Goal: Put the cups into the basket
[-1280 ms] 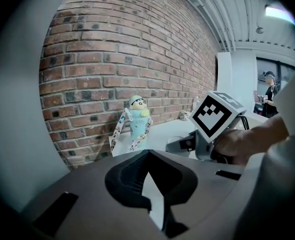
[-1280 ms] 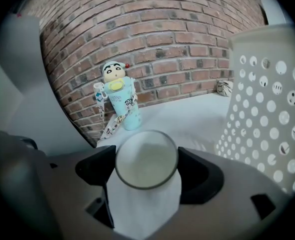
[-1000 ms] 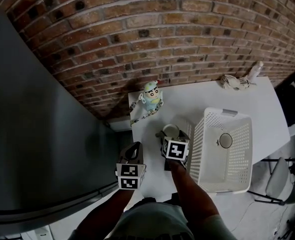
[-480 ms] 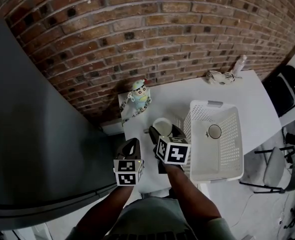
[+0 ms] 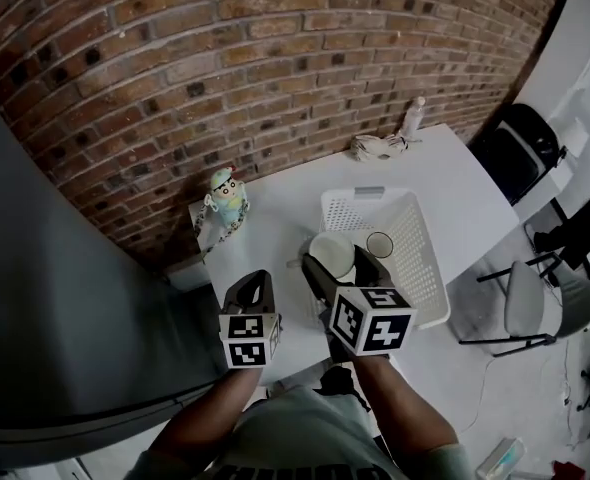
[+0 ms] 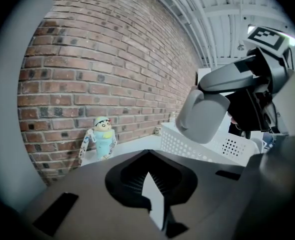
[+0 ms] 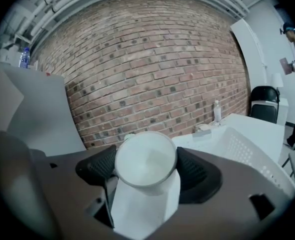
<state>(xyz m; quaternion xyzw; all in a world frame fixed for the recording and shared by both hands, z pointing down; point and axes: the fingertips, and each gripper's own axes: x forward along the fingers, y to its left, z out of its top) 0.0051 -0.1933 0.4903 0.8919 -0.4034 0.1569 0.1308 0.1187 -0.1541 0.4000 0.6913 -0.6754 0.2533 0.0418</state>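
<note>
My right gripper (image 5: pixel 334 258) is shut on a white cup (image 5: pixel 331 250) and holds it in the air beside the left rim of the white basket (image 5: pixel 416 311). In the right gripper view the cup (image 7: pixel 145 163) sits mouth-up between the black pads (image 7: pixel 197 171), with the basket (image 7: pixel 247 144) to its right. A second cup (image 5: pixel 379 243) lies inside the basket. My left gripper (image 5: pixel 259 284) hovers over the table's near left corner, shut and holding nothing. From the left gripper view the held cup (image 6: pixel 202 115) hangs above the basket's near wall (image 6: pixel 207 145).
A small toy figure (image 5: pixel 224 196) stands at the table's back left by the brick wall. A crumpled bundle (image 5: pixel 375 148) and a bottle (image 5: pixel 413 118) lie at the back right. A dark panel (image 5: pixel 65 298) borders the left. Chairs (image 5: pixel 523 303) stand to the right.
My right gripper has lifted the white cup off the table and carried it up towards the basket's left rim. The left gripper has hardly moved.
</note>
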